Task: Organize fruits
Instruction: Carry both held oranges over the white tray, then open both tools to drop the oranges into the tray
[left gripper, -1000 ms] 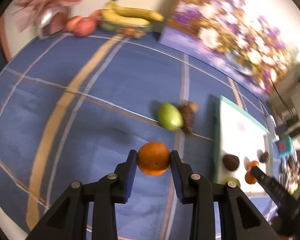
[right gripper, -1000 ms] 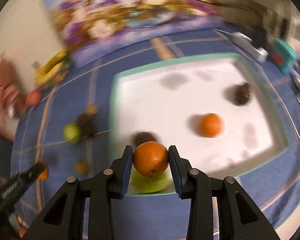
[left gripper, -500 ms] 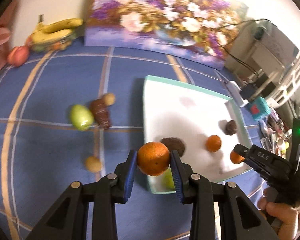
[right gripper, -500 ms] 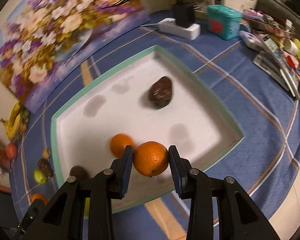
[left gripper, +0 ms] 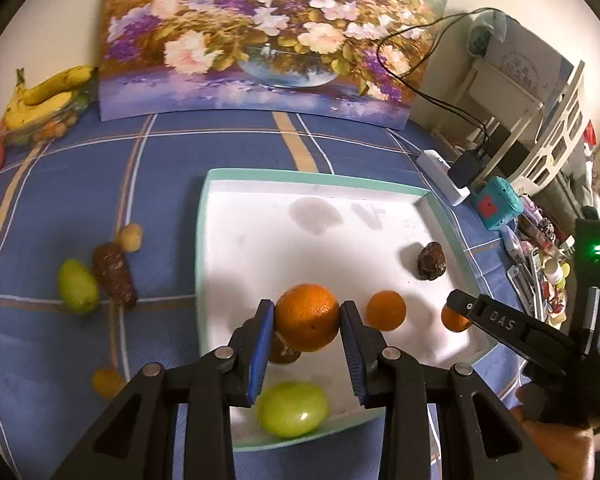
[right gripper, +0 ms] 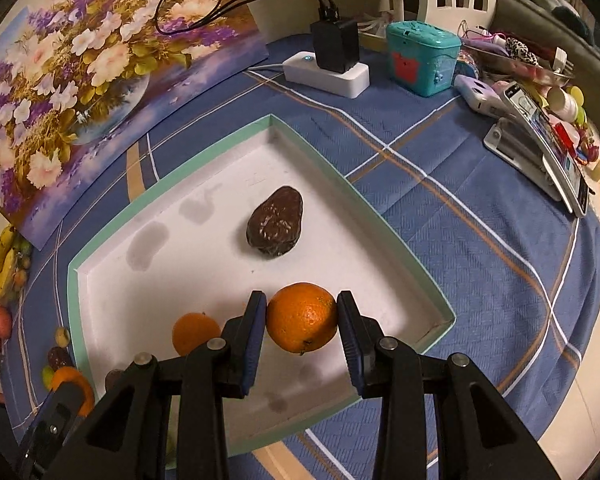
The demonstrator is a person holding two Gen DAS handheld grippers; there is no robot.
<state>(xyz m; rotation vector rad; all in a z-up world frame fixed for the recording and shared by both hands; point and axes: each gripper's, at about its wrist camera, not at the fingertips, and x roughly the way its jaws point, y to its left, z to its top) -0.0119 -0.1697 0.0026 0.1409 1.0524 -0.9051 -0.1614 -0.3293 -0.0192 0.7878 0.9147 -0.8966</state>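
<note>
My left gripper (left gripper: 306, 320) is shut on an orange (left gripper: 307, 316) and holds it over the near part of the white tray (left gripper: 260, 248). My right gripper (right gripper: 302, 316) is shut on another orange (right gripper: 302, 317) above the tray's near right part (right gripper: 380, 216). In the tray lie a small orange (left gripper: 385, 310), a dark brown avocado (right gripper: 275, 222), a green fruit (left gripper: 293, 409) and a brown fruit (left gripper: 282, 354) partly hidden behind my left fingers. The right gripper also shows in the left wrist view (left gripper: 458, 316).
On the blue cloth left of the tray lie a green fruit (left gripper: 77, 286), a dark brown fruit (left gripper: 114, 274) and small yellow fruits (left gripper: 130, 237). Bananas (left gripper: 46, 98) and a flower painting (left gripper: 260, 36) stand at the back. A power strip (right gripper: 328, 74), teal box (right gripper: 422, 58) and clutter sit right.
Both grippers have swung right, from the cloth to over the tray, each still holding its orange. The right gripper has moved toward the tray's right corner.
</note>
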